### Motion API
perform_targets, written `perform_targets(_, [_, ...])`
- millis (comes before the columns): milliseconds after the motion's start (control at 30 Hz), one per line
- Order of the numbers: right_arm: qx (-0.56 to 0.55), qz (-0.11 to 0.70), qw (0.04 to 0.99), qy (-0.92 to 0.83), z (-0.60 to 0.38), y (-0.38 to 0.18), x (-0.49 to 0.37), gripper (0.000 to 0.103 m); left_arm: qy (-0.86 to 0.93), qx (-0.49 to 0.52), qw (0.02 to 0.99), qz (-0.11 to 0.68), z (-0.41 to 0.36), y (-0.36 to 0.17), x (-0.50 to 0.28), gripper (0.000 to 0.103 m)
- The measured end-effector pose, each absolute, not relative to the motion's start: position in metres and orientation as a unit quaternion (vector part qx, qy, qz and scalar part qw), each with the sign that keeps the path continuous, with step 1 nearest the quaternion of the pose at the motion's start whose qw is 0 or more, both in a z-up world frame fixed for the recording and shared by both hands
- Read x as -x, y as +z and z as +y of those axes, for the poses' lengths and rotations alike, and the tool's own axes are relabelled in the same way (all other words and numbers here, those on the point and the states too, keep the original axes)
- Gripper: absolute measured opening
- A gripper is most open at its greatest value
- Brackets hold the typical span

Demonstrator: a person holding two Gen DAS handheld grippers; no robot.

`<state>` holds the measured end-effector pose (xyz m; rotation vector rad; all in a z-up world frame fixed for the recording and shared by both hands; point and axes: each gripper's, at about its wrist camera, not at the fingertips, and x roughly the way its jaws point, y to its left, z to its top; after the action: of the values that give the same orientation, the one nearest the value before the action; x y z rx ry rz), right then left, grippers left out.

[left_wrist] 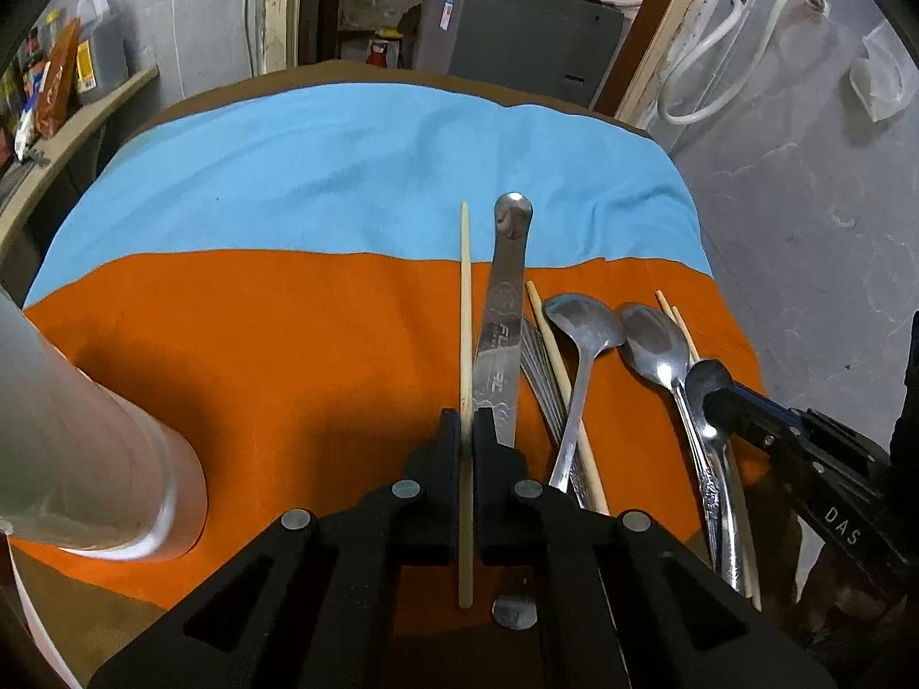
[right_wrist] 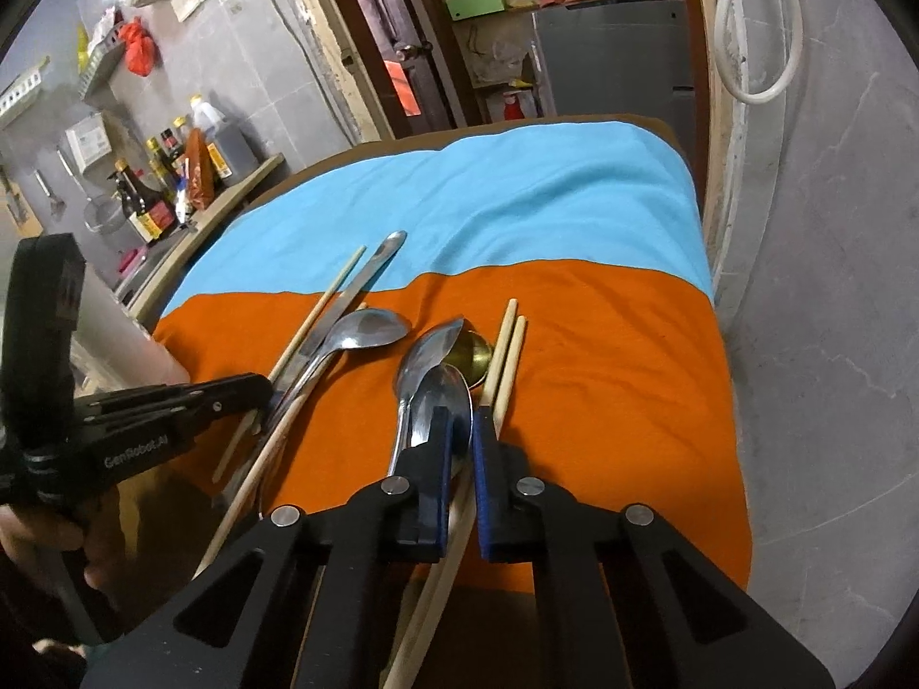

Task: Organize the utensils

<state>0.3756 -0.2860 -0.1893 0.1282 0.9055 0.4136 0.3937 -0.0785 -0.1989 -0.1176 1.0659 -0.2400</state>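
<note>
Tabletop: your work surface (left_wrist: 230,344) is covered by a cloth, blue at the far half and orange at the near half.
Cylinder: a pale container (left_wrist: 86,459) stands on the orange part at your left.
Knife: a steel knife (left_wrist: 499,344) lies lengthwise, just beside the chopstick you hold.
Spoons: two spoons (left_wrist: 580,327) lie right of the knife; more are bunched under your right tool.
Left tool: your left tool (left_wrist: 466,430) is clamped on a single chopstick (left_wrist: 465,298).
Right tool: your right tool (right_wrist: 462,430) has its jaws nearly closed around a spoon bowl (right_wrist: 442,396); a chopstick pair (right_wrist: 508,356) lies just beside it.
</note>
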Motion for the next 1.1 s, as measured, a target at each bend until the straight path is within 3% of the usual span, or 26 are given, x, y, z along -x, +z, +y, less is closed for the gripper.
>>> perform_targets(433, [-0.04, 0.438, 0.872, 0.215, -0.268, -0.181, -0.354, 0.003, -0.094, 0.069, 0.845, 0.522, -0.062, -0.187, -0.332, 0.002])
perform_targets(767, [-0.036, 0.467, 0.853, 0.232, -0.262, -0.186, -0.363, 0.007, -0.104, 0.05, 0.827, 0.55, -0.066, -0.192, -0.356, 0.006])
perform_targets(833, [-0.036, 0.474, 0.848, 0.233, -0.26, -0.188, -0.366, 0.007, -0.108, 0.041, 0.821, 0.56, -0.069, -0.192, -0.365, 0.008])
perform_targets(1000, [-0.041, 0.489, 0.84, 0.234, -0.26, -0.19, -0.371, 0.007, -0.127, 0.029, 0.811, 0.57, -0.077, -0.195, -0.382, 0.028])
perform_targets(1100, [-0.043, 0.502, 0.832, 0.232, -0.26, -0.19, -0.375, 0.007, -0.129, 0.014, 0.806, 0.578, -0.082, -0.197, -0.391, 0.029])
